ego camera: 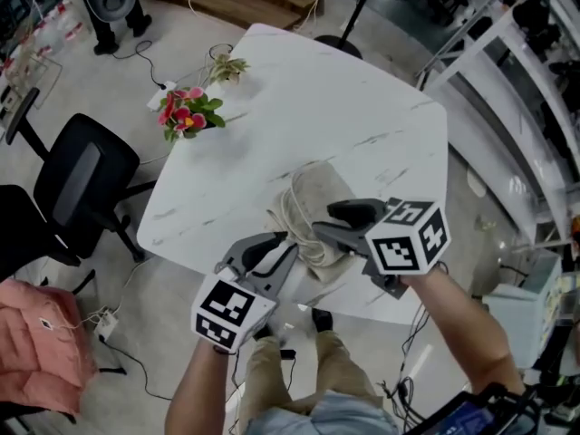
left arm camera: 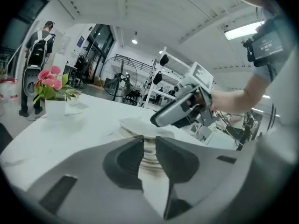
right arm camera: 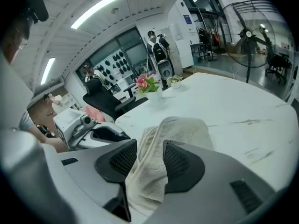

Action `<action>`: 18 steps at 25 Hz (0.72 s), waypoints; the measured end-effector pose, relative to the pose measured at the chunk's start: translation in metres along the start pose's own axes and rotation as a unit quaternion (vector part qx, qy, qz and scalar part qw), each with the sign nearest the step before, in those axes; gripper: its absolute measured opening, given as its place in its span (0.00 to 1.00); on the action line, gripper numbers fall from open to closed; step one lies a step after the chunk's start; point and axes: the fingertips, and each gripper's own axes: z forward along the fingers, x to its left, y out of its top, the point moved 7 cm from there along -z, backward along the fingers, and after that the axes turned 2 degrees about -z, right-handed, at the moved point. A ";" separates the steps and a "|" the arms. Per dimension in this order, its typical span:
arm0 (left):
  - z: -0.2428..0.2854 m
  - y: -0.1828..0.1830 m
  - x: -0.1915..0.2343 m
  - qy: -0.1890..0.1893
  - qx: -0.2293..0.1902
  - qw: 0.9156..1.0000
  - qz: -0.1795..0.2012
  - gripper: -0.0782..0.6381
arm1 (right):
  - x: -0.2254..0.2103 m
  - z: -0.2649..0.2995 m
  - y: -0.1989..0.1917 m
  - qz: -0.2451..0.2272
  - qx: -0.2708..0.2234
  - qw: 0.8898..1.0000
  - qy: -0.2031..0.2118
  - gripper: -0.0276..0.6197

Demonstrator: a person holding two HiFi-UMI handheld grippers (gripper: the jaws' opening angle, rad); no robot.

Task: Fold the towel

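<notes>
A cream towel (ego camera: 313, 198) lies bunched in folds on the white marble-look table (ego camera: 362, 107), near its front edge. My left gripper (ego camera: 288, 243) comes in from the near left and is shut on the towel's near edge; in the left gripper view a strip of towel (left arm camera: 148, 153) fills the narrow gap between the jaws (left arm camera: 149, 146). My right gripper (ego camera: 340, 217) reaches over the towel from the right. In the right gripper view a thick fold of towel (right arm camera: 182, 129) runs between its pads (right arm camera: 149, 157), touching both. Each gripper shows in the other's view.
A pot of pink flowers (ego camera: 188, 113) and a small plant (ego camera: 227, 66) stand at the table's far left. A black office chair (ego camera: 82, 175) and a pink jacket (ego camera: 41, 333) are left of the table. Shelving (ego camera: 535, 43) stands to the right. People stand in the background.
</notes>
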 end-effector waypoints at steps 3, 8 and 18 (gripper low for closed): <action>0.016 0.013 0.013 0.005 -0.013 1.000 -0.017 0.20 | -0.004 -0.014 -0.008 0.014 -0.019 1.000 -0.016 0.31; 0.036 0.003 0.013 0.010 0.043 0.999 -0.012 0.18 | -0.015 -0.014 -0.032 0.023 -0.001 0.999 -0.037 0.30; 0.019 -0.026 -0.027 -0.036 0.085 0.996 0.017 0.18 | -0.018 -0.006 -0.060 0.025 0.021 0.999 -0.040 0.29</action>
